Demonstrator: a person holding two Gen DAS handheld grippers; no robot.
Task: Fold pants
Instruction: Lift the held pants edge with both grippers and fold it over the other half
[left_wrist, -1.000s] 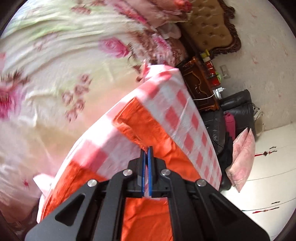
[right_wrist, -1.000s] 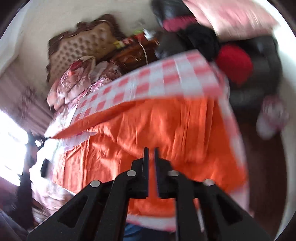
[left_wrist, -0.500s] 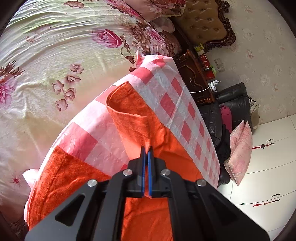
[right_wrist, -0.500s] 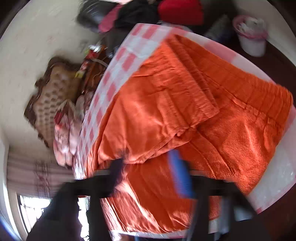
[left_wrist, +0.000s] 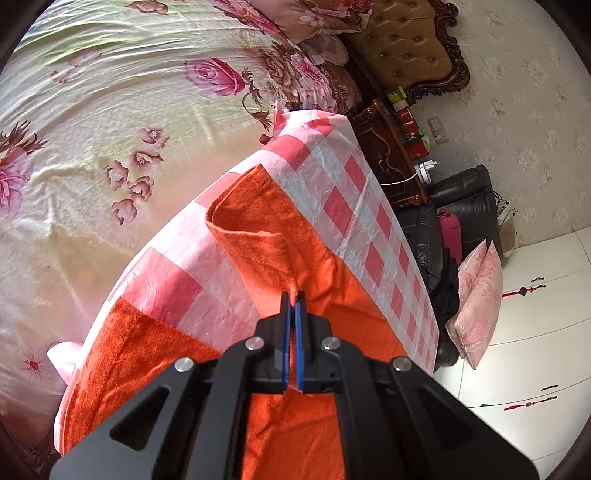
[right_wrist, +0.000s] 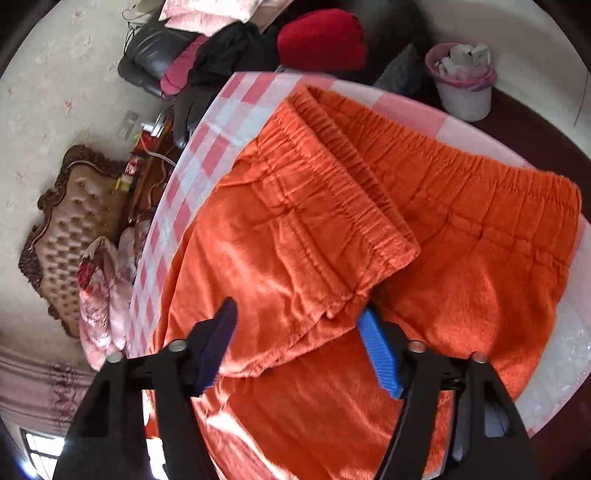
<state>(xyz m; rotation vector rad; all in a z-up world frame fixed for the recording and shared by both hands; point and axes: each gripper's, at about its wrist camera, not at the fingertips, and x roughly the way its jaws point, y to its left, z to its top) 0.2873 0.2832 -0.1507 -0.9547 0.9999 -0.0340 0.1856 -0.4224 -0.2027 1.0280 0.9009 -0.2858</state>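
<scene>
Orange fleece pants (right_wrist: 332, 229) lie on a table covered with a pink-and-white checked cloth (right_wrist: 207, 155). The waistband end is folded over itself, its elastic edge running diagonally. My right gripper (right_wrist: 299, 332) is open and empty, just above the folded waistband corner. My left gripper (left_wrist: 292, 306) is shut on a pant leg (left_wrist: 266, 243) and holds its hem lifted above the checked cloth (left_wrist: 343, 199).
A bed with a floral sheet (left_wrist: 110, 110) lies left of the table. A dark wooden nightstand (left_wrist: 391, 155), a black sofa (left_wrist: 461, 206) with clothes and pink cushions (left_wrist: 476, 295) stand beyond. A pink-lined waste bin (right_wrist: 461, 81) stands on the floor.
My right gripper has let go of the waistband and opened; the waistband now lies folded on the pants. My left gripper stays shut on the leg, which has shifted slightly.
</scene>
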